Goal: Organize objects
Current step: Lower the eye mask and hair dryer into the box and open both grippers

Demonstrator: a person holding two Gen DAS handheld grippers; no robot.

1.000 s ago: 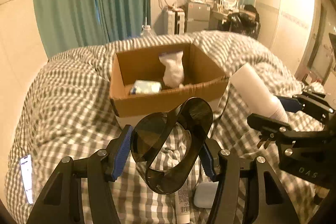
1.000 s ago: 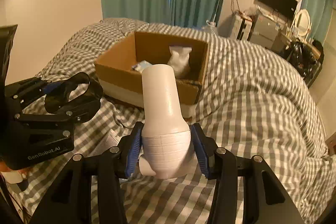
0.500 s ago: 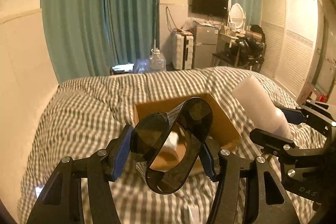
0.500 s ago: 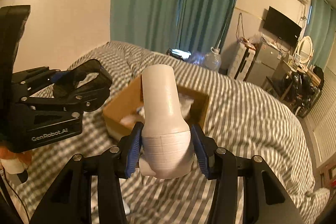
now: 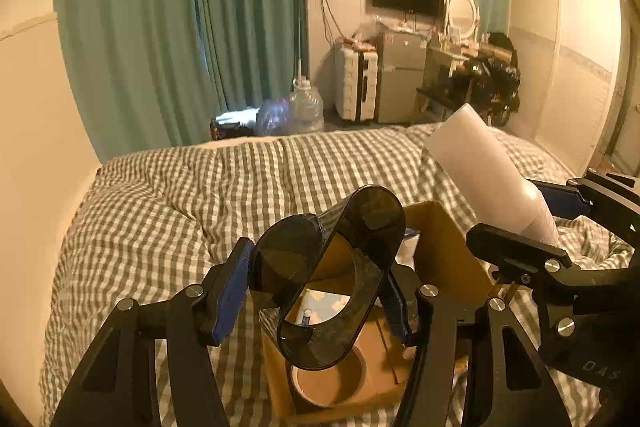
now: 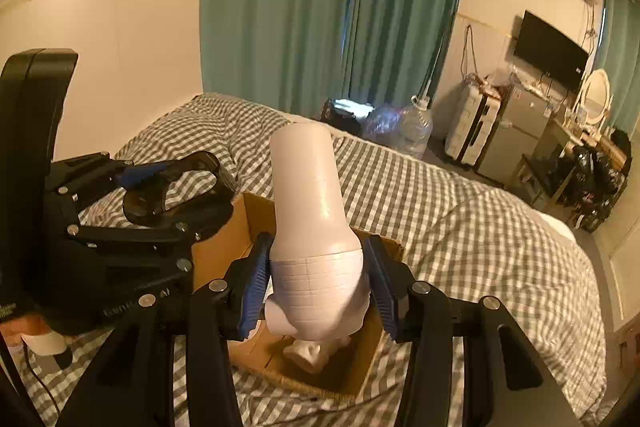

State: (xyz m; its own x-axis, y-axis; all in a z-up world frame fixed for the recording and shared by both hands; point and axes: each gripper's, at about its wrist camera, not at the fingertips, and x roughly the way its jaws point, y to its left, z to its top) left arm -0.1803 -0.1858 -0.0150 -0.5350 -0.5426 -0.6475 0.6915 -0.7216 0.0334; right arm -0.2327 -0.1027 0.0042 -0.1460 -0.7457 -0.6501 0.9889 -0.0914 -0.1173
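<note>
My left gripper (image 5: 316,291) is shut on a dark smoky plastic holder (image 5: 332,283) and holds it over the open cardboard box (image 5: 444,243) on the checked bed. In the box I see a roll of brown tape (image 5: 328,379) and a pale blue packet (image 5: 324,301). My right gripper (image 6: 318,285) is shut on a white bottle (image 6: 310,211), held over the same box (image 6: 256,215). A white crumpled item (image 6: 308,351) lies in the box under the bottle. The bottle also shows at the right of the left wrist view (image 5: 484,171).
The grey checked duvet (image 5: 192,187) covers the bed around the box. Green curtains (image 5: 168,27), a water jug (image 5: 306,105), a small fridge (image 5: 400,75) and a dresser stand beyond the bed. A small white item (image 6: 46,345) lies on the bed at lower left.
Both grippers have moved forward and now hang over the box. I now look down into the box from close, and the held holder and bottle have not shifted in the jaws.
</note>
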